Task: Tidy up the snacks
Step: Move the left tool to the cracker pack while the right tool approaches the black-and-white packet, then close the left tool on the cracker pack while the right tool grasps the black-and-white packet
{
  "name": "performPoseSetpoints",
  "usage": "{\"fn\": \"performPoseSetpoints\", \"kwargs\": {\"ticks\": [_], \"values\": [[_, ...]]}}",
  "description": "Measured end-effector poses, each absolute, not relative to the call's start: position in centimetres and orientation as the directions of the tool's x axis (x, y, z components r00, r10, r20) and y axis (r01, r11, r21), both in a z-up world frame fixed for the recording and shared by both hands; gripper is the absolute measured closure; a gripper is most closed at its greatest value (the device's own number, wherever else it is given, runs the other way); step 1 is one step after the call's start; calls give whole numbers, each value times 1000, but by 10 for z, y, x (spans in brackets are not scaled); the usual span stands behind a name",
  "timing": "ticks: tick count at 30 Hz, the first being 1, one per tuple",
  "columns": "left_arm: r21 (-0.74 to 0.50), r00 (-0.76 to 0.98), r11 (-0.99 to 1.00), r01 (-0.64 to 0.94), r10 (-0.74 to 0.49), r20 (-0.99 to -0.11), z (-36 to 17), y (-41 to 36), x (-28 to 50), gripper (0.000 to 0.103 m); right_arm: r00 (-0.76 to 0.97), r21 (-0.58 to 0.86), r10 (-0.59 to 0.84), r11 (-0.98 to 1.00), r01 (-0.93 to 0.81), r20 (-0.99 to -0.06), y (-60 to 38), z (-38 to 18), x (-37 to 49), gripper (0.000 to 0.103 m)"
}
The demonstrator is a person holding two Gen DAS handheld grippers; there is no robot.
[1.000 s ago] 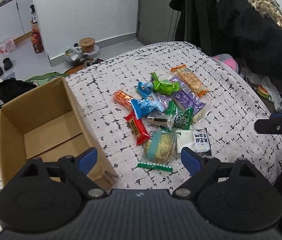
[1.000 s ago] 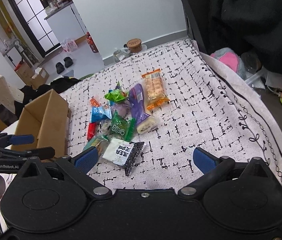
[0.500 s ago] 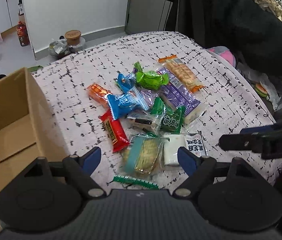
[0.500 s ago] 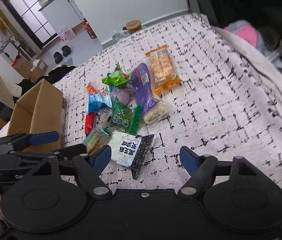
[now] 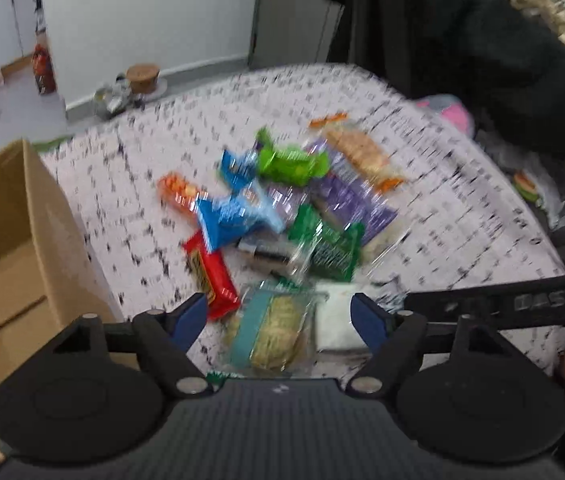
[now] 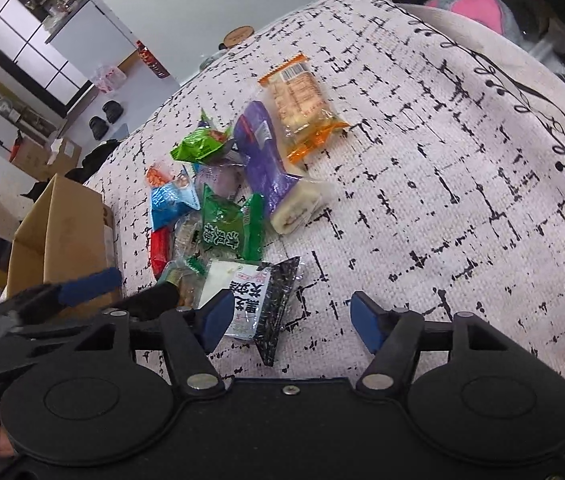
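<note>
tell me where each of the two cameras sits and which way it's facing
Left wrist: on the left gripper, angled down at the snack pile and cardboard box; its own open fingers show, plus the right gripper's finger.
Right wrist: on the right gripper, angled down at the black-and-white packet; own open fingers, the left gripper beside it.
Shared: green packet, box, patterned cloth.

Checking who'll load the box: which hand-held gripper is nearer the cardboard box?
Left. The left hand-held gripper hangs right beside the cardboard box; the right hand-held gripper is farther off, past the snack pile.
</note>
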State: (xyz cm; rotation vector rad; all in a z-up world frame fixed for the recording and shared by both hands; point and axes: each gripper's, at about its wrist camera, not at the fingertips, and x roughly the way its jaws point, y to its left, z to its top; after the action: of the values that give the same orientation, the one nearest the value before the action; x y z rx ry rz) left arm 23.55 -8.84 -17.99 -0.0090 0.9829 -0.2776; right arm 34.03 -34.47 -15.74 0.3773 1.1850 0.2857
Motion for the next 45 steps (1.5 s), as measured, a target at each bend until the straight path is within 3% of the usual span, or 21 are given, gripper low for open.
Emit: {"fn": "performPoseSetpoints", "kwargs": {"ticks": [11,20,25,28,30,35,45], "values": [[-180,491,973,147,-230,-840,-206,-75,239,31,335,476,445,879,12,-830,-338,-168,345,40],[-278,480,957,85,-283,-830,-213,-68,237,55,321,523,482,851,53,-815,-331,-182,348,40],[-311,477,946,89,-314,-821,-215,-69,234,55,312,579,532,812,74,-787,-329,-190,351,40],[-330,477,939,96,-334,-813,-214,-71,231,56,312,585,539,808,73,-783,-327,-190,351,50],[-332,481,939,93,-334,-811,-213,-71,229,56,314,576,529,814,75,-789,-331,-190,350,66],[-361,488,927,103,-363,-794,-208,-67,225,56,330,633,584,772,56,-742,-347,-183,344,82],[-355,547,928,113,-356,-758,-185,-57,216,56,399,625,577,780,-12,-712,-346,-148,334,88]]}}
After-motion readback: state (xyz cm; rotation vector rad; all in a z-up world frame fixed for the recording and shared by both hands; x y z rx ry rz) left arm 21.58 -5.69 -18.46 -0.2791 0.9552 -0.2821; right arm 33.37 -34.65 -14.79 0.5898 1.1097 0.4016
